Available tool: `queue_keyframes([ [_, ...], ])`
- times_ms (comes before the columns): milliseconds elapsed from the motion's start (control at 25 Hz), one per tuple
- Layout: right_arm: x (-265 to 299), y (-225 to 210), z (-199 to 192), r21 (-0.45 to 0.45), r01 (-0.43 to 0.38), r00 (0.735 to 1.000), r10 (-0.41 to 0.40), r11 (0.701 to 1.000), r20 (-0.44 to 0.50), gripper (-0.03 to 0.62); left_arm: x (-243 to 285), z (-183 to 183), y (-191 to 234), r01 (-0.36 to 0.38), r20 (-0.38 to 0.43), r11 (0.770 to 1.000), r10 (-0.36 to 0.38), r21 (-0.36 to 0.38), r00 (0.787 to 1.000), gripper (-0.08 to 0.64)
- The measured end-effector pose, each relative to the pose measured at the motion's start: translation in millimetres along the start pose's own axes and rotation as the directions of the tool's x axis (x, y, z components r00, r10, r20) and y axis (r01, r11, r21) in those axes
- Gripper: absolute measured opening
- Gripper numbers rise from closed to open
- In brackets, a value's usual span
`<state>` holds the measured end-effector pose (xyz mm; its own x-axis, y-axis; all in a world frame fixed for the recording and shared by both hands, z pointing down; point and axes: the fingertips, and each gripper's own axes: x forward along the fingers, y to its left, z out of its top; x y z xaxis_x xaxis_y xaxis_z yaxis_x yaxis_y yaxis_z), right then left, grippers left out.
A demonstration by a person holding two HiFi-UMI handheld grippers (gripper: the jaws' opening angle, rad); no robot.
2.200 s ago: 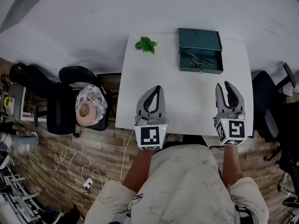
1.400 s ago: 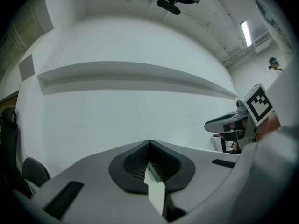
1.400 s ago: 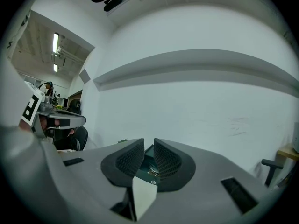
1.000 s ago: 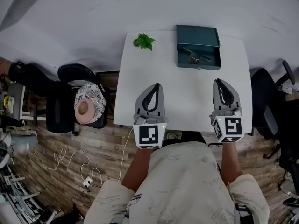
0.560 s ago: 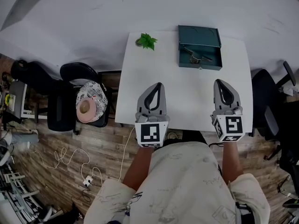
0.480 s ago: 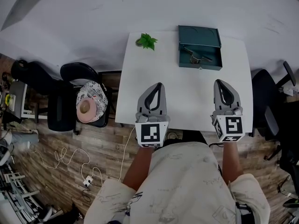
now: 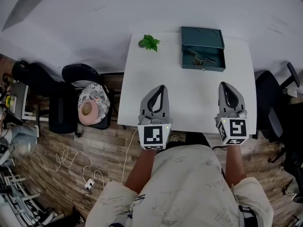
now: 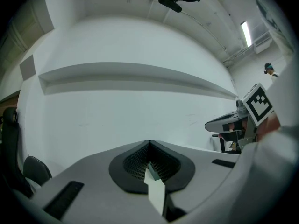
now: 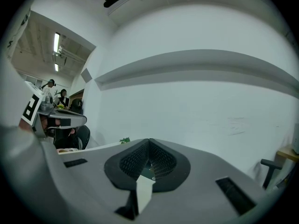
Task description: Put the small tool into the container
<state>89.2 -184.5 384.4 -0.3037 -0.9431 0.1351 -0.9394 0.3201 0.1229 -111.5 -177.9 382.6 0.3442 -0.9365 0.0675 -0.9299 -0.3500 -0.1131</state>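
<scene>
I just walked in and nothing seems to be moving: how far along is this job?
It looks done: a small metal tool lies inside the green container at the far side of the table. Nothing is in hand: the left gripper and right gripper are shut and empty, the right having just closed on nothing. No step appears left.
</scene>
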Motion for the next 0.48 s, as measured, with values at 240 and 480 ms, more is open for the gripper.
queue_keyframes([
  [240,7.6,-3.4,1.6,-0.002,0.005,1.000,-0.005,1.000,-0.008,0.015,9.9,2.3,4.3,0.005,0.007,1.000,-0.005,0.003,1.000,0.006],
  [480,0.3,-3.0,0.3,-0.008,0.008,1.000,-0.008,1.000,-0.003,0.015,5.6,1.3,-0.8,0.009,0.012,1.000,-0.009,0.006,1.000,0.006],
])
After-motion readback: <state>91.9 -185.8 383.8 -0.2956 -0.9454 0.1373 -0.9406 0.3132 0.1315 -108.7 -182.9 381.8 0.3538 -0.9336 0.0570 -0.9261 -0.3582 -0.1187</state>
